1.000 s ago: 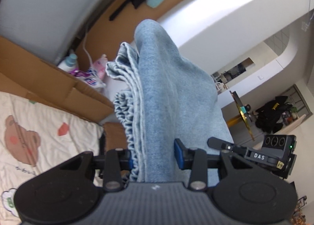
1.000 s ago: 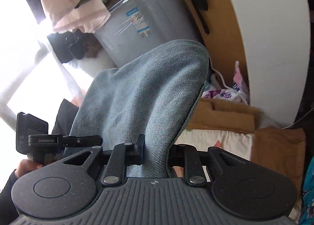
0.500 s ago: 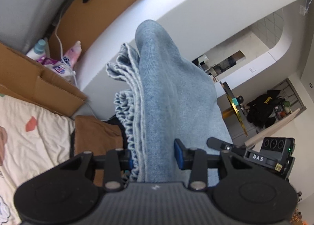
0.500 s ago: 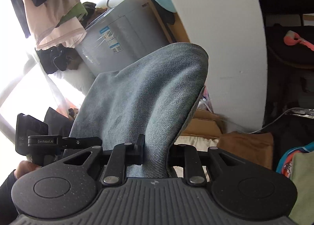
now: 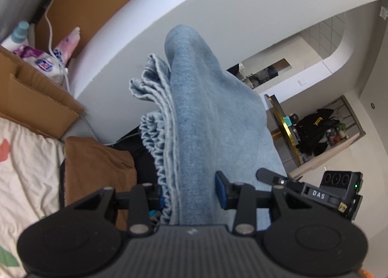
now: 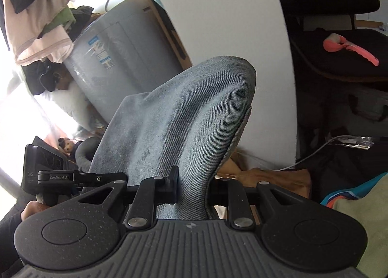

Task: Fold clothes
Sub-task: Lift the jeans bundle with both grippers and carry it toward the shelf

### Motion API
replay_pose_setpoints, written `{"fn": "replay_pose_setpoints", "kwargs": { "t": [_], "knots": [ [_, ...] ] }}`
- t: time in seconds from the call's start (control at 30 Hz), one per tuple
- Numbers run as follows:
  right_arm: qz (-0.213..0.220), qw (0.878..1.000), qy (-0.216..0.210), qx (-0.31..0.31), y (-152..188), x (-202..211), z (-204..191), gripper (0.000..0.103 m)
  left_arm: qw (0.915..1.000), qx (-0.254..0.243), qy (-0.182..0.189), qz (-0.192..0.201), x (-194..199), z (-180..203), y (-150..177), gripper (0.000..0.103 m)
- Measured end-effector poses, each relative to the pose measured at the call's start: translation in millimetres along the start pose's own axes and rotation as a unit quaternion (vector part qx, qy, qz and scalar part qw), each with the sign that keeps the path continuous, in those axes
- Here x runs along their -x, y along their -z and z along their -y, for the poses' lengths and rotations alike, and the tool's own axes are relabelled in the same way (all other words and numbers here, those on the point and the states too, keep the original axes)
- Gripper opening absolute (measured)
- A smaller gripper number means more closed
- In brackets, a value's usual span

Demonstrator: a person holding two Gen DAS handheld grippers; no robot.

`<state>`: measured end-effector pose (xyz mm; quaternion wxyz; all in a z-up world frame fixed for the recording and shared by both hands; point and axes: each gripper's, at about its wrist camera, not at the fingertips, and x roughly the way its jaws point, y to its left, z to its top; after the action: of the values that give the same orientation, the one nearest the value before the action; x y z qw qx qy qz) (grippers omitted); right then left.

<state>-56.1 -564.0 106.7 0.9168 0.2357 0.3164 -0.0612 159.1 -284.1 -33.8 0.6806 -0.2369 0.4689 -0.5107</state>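
left wrist view: two tools (image 5: 189,196) (image 6: 194,189), each clenched on one denim garment (image 5: 213,123)

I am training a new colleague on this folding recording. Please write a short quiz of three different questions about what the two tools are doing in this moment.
1. True or false: the left tool is shut on the blue denim garment.
2. Multiple choice: what does the right tool hold? A) a pink bottle B) the blue denim garment C) nothing
3. Open question: in the left wrist view, on which side of the garment does the ruffled edge lie, and what brown thing is beyond it?

Key
1. True; both pads press the cloth.
2. B
3. On the left side; a brown cushion beside the patterned bedsheet.
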Motion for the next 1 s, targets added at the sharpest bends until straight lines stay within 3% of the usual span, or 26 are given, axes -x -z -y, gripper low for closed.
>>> {"fn": "replay_pose_setpoints", "kwargs": {
  "t": [0.67, 1.0],
  "knots": [
    [-0.025, 0.995, 0.093, -0.012, 70, -142, 134, 0.022, 0.9992, 0.034, -0.010, -0.020, -141, -126, 49, 0.041],
    [-0.040, 0.992, 0.123, 0.009, 102, -202, 169, 0.022, 0.9982, 0.049, -0.024, -0.023, -174, -176, 68, 0.041]
  ]
}}
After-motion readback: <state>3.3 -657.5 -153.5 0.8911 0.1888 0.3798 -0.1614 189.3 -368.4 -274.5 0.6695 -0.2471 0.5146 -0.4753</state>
